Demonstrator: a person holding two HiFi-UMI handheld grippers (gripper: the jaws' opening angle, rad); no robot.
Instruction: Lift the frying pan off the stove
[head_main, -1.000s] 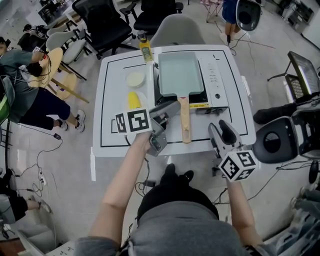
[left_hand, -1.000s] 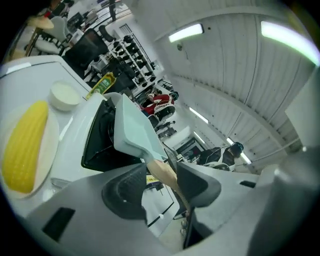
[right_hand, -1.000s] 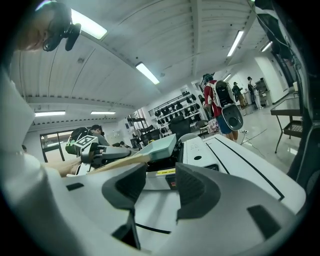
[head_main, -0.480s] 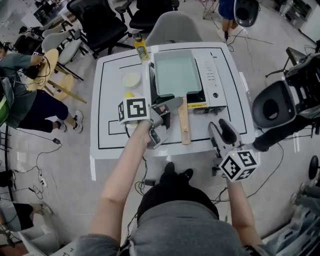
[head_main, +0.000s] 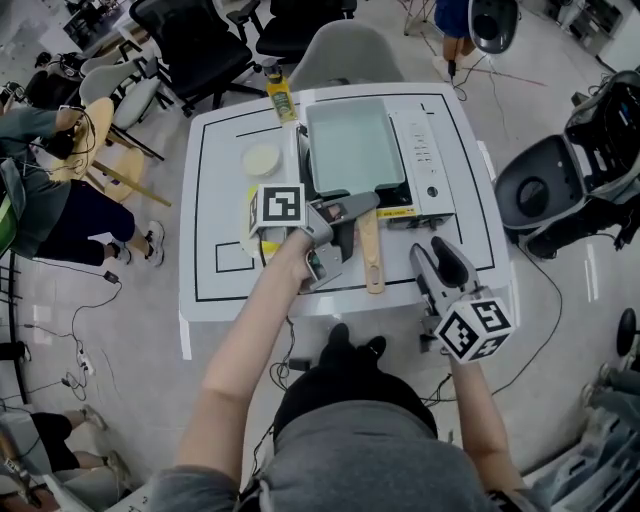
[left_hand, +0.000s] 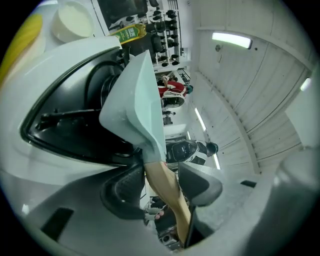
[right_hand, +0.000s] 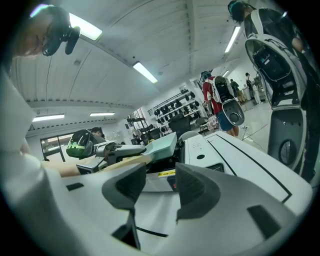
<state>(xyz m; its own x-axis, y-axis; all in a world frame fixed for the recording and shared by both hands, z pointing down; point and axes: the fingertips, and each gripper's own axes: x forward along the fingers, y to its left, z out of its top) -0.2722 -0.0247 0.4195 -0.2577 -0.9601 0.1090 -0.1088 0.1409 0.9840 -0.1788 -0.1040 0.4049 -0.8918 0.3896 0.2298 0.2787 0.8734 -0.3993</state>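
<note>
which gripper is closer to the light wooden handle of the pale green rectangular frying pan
Left. The left gripper has its opening jaws either side of the light wooden handle; the right gripper hovers apart, to the handle's right near the white table's front edge.

The frying pan is pale mint, its handle tan.

White desk, black outline drawn on top.
On desk, far edge: yellow-labelled bottle.
On desk, left half: round white dish, yellow item just beside it.
Beyond desk's far edge: grey chair, black office chairs.
Left of desk: wooden chair, seated person.
</note>
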